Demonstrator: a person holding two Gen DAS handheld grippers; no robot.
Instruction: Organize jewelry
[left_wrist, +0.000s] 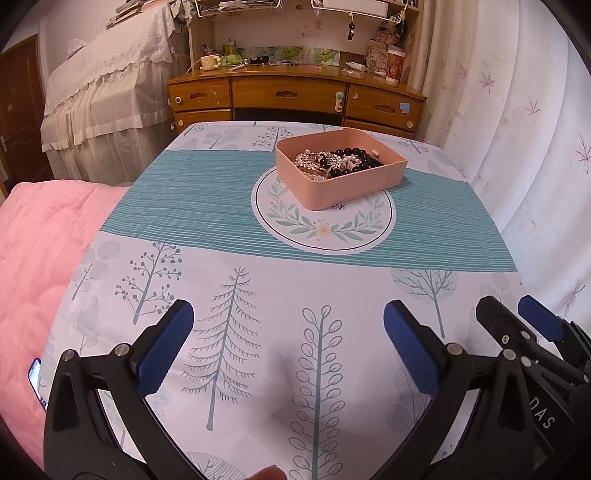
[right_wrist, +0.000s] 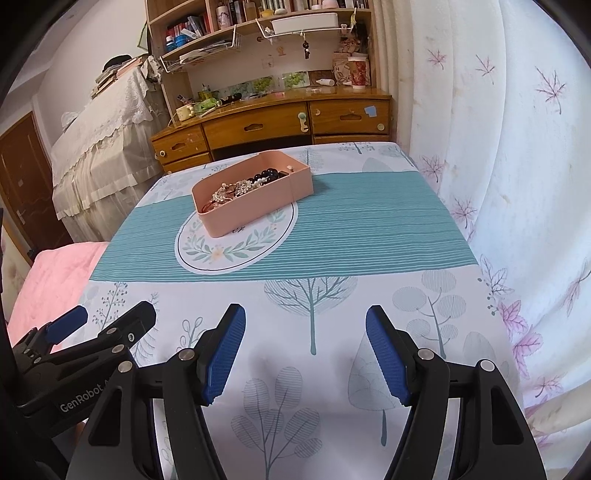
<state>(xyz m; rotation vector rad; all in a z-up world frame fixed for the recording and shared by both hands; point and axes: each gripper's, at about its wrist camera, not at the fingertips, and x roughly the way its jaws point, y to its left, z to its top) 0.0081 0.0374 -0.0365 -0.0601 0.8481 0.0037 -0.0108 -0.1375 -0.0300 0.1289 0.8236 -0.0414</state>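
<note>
On the middle of the bench: pink box full of beads and shiny jewelry, all in one heap, likely kept together. Near the front edge, well apart from it: left hand-held gripper and right hand-held gripper, both wide open and empty, probably ready to reach in.

A shallow pink rectangular box with rounded corners is set open-topped on the far half of a table, partly over a white round wreath print on a teal striped band. Inside it, a tangled heap of jewelry is seen: glossy black beads toward the far end, sparkling silver and crystal pieces toward the near end.
</note>
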